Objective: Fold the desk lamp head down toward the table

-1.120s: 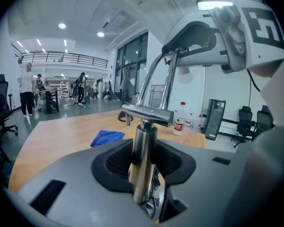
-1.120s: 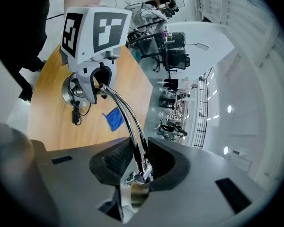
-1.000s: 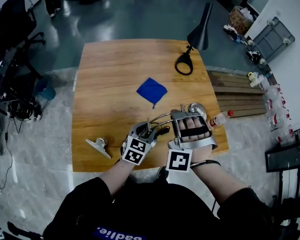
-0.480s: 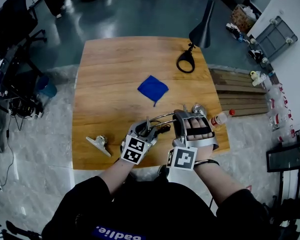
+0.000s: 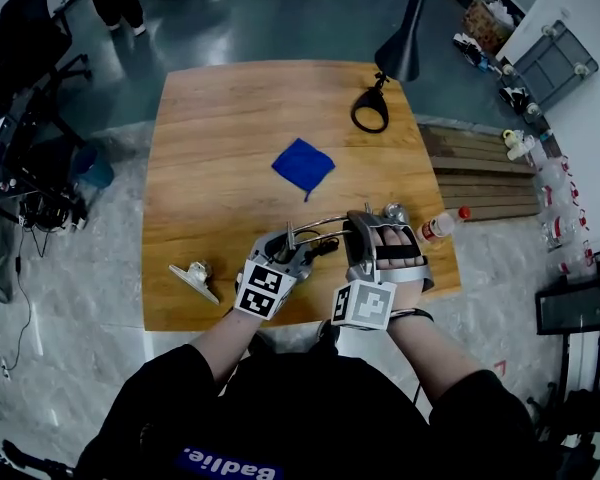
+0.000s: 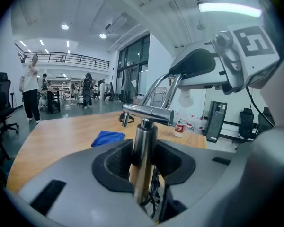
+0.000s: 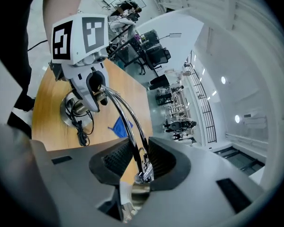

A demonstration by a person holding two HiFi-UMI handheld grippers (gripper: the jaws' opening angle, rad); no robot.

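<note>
What has changed in the last second is small and is all on the right side. The right tongs (image 7: pixel 138 157) have rolled about their own axis: their marker cube (image 5: pixel 363 305), which before showed one flat face to the head view, now shows two faces. The left tongs (image 6: pixel 144 160) have not moved.

The chrome desk lamp (image 5: pixel 320 233) stands close to the near edge of the tabletop (image 5: pixel 200 118), toward the near right corner. The left tongs are closed on its upright steel post (image 6: pixel 143 136) and keep it steady. The right tongs are closed on the two thin curved rods (image 7: pixel 125 112) of the arm, at the small joint just behind the lamp head (image 5: pixel 395 211). Both pairs of pads press on metal, and neither is standing free.

In my judgement this roll of the right wrist is the start of the fold. The head sits at almost the same place beside the right hand as before, and the rods keep their high arch from the post, so most of the lowering is not yet done. The blue cloth (image 5: pixel 303 165) lies in the middle of the tabletop, well apart from the lamp.
</note>
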